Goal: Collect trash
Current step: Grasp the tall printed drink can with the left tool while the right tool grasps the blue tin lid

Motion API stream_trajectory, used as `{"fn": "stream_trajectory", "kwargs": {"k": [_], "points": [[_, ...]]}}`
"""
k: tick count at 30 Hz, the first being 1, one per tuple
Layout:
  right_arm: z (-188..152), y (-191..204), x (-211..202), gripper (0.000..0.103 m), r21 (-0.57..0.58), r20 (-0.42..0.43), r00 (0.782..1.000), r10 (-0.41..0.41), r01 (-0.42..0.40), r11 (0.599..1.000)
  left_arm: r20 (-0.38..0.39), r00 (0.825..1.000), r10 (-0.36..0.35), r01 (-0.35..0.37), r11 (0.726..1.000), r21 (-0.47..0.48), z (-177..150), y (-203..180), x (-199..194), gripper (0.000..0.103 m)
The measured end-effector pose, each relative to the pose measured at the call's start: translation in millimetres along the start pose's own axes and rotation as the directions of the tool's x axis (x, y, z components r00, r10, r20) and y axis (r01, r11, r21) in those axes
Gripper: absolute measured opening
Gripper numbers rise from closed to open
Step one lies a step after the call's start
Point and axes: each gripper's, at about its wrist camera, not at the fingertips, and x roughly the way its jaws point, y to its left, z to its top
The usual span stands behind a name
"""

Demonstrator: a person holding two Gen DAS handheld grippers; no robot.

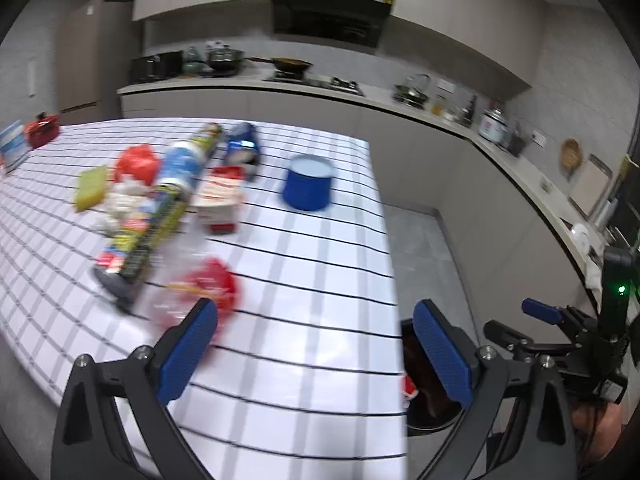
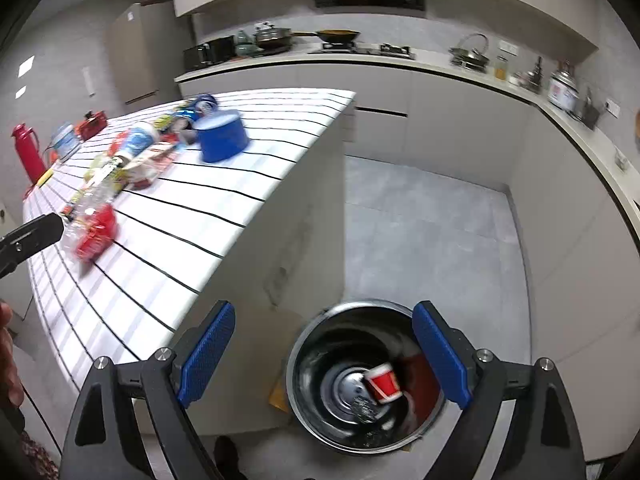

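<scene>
Trash (image 1: 172, 200) strewn across grid-checked tabletop (image 1: 304, 280); kitchen counter (image 1: 248, 86) behind.

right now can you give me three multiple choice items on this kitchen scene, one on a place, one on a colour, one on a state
1. Where is the small red paper cup?
A. on the checked tablecloth
B. inside the round shiny metal bin on the floor
C. between the right gripper's pads

2. What colour is the squat round tub near the edge of the white table with black grid lines?
A. blue
B. green
C. yellow

3. How does the right gripper stand?
A. shut on a bottle
B. shut on nothing
C. open, holding nothing

Answers: 1 B, the cup lies at the bottom of the bin, seen from above. 2 A, its wall is plain blue in both views. 3 C, its blue pads stand wide apart with only the bin below them.
</scene>
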Motion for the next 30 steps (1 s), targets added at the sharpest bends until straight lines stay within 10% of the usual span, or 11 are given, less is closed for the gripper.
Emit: {"fn": "stream_trajectory", "kwargs": {"k": [12, 30], "points": [[34, 99, 19, 0.092, -0.083, 0.015, 0.997, 0.076, -0.075, 0.994, 0.024, 0.992, 0.122, -0.12, 0.989, -0.087, 4, 106, -16, 0.099], [92, 135, 79, 0.092, -0.031, 0.0, 0.999, 0.04, -0.04, 0.999, -0.103, 0.992, 0.073, -0.075, 0.997, -0.015, 38, 155, 70, 0.079]]}}
